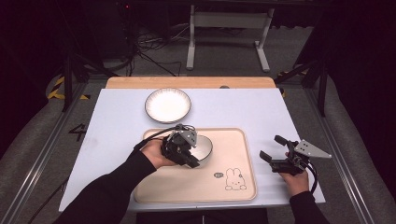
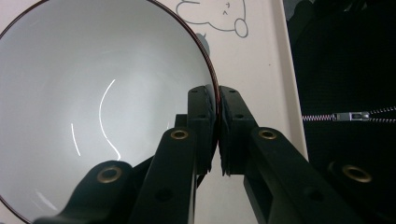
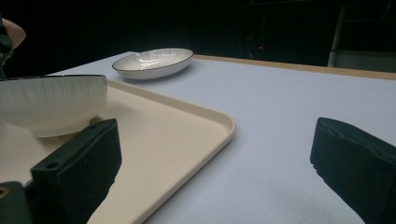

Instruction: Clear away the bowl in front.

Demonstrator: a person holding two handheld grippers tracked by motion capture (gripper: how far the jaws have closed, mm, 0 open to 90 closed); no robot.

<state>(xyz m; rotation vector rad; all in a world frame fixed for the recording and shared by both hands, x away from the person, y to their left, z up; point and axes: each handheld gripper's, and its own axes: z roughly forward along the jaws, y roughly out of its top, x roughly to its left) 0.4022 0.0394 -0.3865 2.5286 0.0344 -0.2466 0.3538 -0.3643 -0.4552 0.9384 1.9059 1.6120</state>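
Here the left gripper (image 1: 183, 151) has its jaws pinched tight on the rim of the bowl (image 1: 201, 145), one pad inside and one outside, as the left gripper view makes plain. The bowl sits on the beige tray (image 1: 187, 186), toward its far edge. So the grasp looks made; whether the bowl is being set down or about to be lifted cannot be told, and the carrying or release seems left to do. The right gripper (image 1: 274, 150) rests off the tray's right side, jaws spread wide and empty. Counted: one bowl, one plate (image 1: 167, 105) beyond the tray on the table (image 1: 261, 107), one tray.
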